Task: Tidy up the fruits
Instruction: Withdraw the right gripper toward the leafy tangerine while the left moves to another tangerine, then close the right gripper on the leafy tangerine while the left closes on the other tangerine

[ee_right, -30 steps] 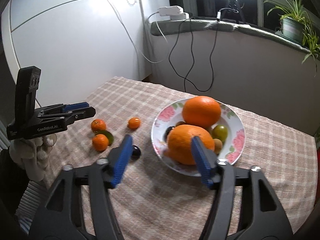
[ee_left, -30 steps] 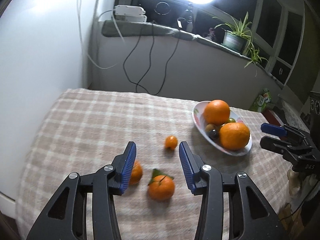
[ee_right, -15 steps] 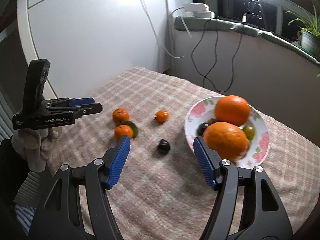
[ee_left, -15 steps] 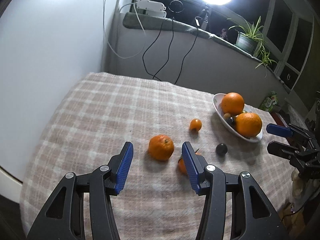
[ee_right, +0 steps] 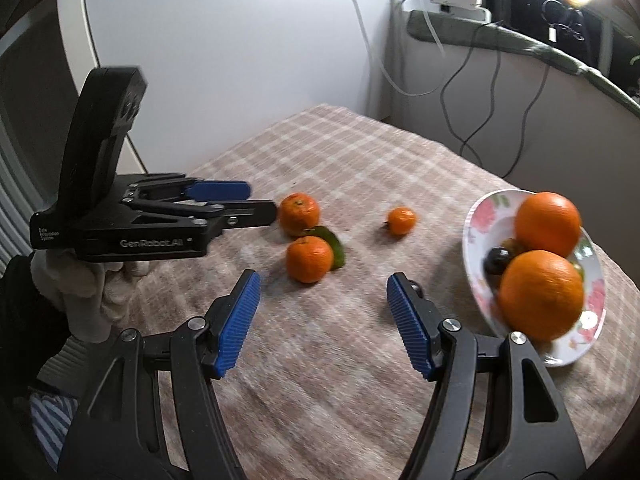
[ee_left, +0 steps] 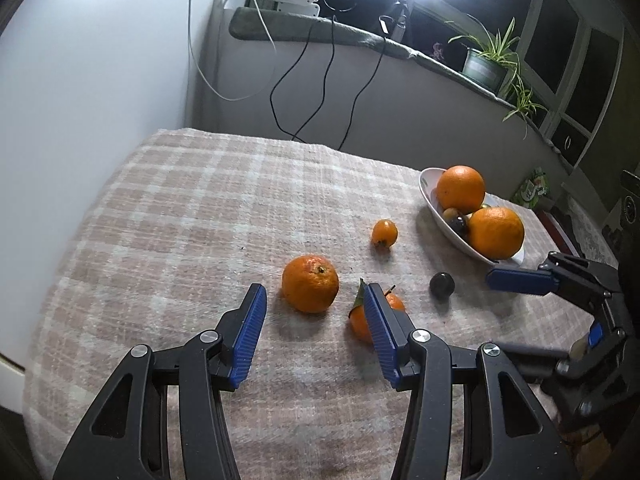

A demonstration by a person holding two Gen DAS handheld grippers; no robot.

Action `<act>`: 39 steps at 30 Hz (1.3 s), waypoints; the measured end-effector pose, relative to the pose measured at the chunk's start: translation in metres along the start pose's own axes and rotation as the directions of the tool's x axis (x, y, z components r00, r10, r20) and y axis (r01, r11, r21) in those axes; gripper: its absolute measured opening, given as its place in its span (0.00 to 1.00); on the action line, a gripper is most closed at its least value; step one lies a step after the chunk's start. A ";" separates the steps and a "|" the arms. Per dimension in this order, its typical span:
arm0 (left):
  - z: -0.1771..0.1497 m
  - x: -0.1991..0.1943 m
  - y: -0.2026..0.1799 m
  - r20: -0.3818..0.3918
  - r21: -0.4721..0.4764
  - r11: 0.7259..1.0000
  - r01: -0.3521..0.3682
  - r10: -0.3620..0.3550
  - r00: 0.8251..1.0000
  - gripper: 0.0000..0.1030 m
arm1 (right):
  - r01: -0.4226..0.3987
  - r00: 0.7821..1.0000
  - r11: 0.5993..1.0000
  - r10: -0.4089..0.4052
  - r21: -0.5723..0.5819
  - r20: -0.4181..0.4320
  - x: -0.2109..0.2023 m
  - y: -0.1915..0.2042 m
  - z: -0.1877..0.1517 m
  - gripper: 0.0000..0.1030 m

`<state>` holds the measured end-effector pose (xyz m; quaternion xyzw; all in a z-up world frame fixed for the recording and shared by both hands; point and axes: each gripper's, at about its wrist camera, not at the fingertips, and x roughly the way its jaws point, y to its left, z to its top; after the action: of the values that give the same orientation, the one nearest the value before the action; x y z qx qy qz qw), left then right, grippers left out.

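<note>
A: Where's the fruit?
B: 3 mandarins (ee_left: 310, 283) mid-cloth, clear of the tablecloth (ee_left: 168, 216) edges; plate (ee_right: 480, 220) near the right edge.
A: Grippers?
B: Left gripper (ee_left: 312, 330) and right gripper (ee_right: 322, 320) both gape, holding nothing.

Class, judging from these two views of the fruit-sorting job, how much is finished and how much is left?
Done: two large oranges and some small fruits sit in the floral plate. In hand: nothing; the left tool and right tool are open. Left: two mandarins, a tiny orange fruit and a dark fruit on the cloth.
</note>
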<state>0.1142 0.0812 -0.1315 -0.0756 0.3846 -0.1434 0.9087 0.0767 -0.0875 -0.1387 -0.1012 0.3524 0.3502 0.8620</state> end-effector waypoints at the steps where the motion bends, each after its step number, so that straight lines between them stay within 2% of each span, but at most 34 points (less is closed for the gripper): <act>1: 0.001 0.002 0.000 -0.003 -0.001 1.000 0.003 -0.003 1.000 0.48 | -0.005 1.000 1.000 0.005 -0.006 -0.004 0.003 0.002 0.001 0.67; 9: 0.006 0.013 0.001 -0.023 0.019 1.000 0.012 -0.011 1.000 0.43 | -0.028 0.999 0.999 0.027 -0.034 -0.040 0.026 0.008 0.005 0.66; 20: 0.010 0.029 0.000 -0.054 0.046 0.999 0.011 -0.009 0.998 0.38 | -0.027 0.997 0.998 0.023 -0.055 -0.074 0.047 0.010 0.011 0.55; 28: 0.010 0.036 0.004 -0.071 0.046 0.999 0.016 -0.013 0.997 0.38 | -0.015 0.996 0.999 0.011 -0.049 -0.091 0.060 0.005 0.013 0.54; 32: 0.009 0.039 0.003 -0.075 0.054 0.998 0.011 -0.007 0.997 0.38 | -0.015 0.995 0.999 0.010 -0.048 -0.104 0.067 0.004 0.014 0.43; 39: 0.010 0.040 0.005 -0.072 0.050 0.999 0.013 -0.009 0.997 0.35 | -0.021 0.994 0.999 0.016 -0.048 -0.111 0.072 0.004 0.015 0.39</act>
<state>0.1492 0.0734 -0.1526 -0.0496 0.4129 -0.1607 0.8951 0.1181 -0.0401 -0.1765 -0.1383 0.3917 0.3605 0.8351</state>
